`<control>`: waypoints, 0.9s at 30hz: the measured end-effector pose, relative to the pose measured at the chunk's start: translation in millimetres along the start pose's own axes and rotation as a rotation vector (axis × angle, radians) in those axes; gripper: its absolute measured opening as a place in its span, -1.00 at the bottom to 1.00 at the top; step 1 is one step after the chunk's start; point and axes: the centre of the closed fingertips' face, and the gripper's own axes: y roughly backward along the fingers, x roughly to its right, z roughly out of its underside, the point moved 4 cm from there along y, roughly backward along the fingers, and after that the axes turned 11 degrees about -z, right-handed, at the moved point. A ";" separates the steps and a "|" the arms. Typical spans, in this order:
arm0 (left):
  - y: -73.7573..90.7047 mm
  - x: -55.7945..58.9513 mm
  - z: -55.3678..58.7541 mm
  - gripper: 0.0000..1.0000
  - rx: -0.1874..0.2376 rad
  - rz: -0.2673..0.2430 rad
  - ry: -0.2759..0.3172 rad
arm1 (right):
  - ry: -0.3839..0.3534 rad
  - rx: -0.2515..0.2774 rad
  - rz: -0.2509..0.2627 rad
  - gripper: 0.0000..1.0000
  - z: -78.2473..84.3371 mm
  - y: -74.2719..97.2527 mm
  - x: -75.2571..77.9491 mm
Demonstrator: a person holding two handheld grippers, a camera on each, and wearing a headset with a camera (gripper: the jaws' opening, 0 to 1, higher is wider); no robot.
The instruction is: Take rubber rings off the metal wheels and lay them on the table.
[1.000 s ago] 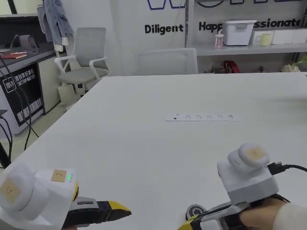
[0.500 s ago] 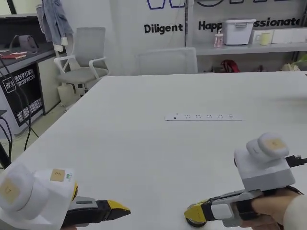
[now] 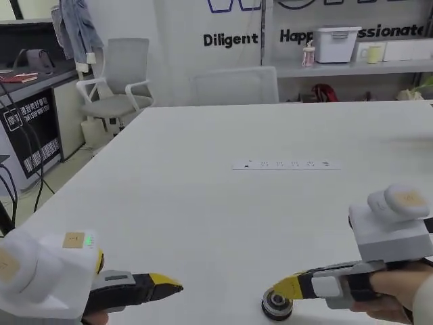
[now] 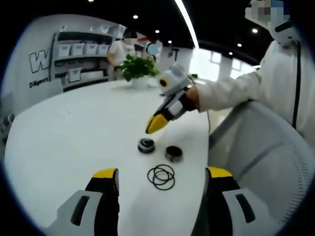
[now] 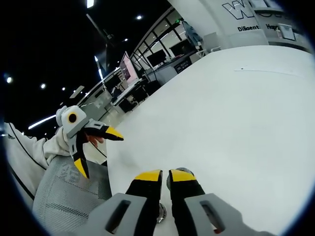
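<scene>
the right hand-held gripper (image 3: 285,287) has just come up and back a little. half a second ago its yellow tip sat right on the small round metal wheel with a dark band (image 3: 277,305). now the tip hangs just above it. the wheel is back in plain sight on the white counter (image 3: 203,217), in about the same spot, close to the edge nearest the person. that looks like a try at the ring that has not worked yet, or a change of grip. no ring can be seen hanging from the tip, so this wheel likely needs another go.

its jaws are squeezed almost together, with only a thin crack between them in the right gripper view. nothing can be seen pinched there, though a thin ring would be hard to spot.

the left hand-held gripper (image 3: 164,288) has hardly moved. its jaws are spread wide, and it holds and touches nothing. in the left gripper view, a few thin black rubber rings (image 4: 161,176) lie in a small pile on the counter just in front of it. they are beside a second, darker wheel (image 4: 173,153), so part of the job looks done.
</scene>
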 end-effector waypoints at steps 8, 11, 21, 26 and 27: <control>0.9 -6.4 -14.1 0.46 0.068 -0.039 0.010 | -0.023 0.051 0.027 -0.84 -4.2 8.7 9.3; 0.5 -7.1 -18.6 0.45 0.077 -0.049 0.001 | -0.015 0.038 0.039 -0.80 -1.7 9.4 12.4; -3.0 -12.7 -50.2 0.45 0.136 -0.104 -0.054 | -0.006 0.058 0.048 -0.75 -3.9 12.8 14.8; -5.3 -13.4 -66.3 0.45 0.161 -0.099 -0.079 | 0.002 0.055 0.047 -0.73 -3.4 12.5 14.7; -6.0 -13.4 -69.1 0.45 0.163 -0.099 -0.083 | 0.004 0.050 0.047 -0.71 -2.5 12.7 15.1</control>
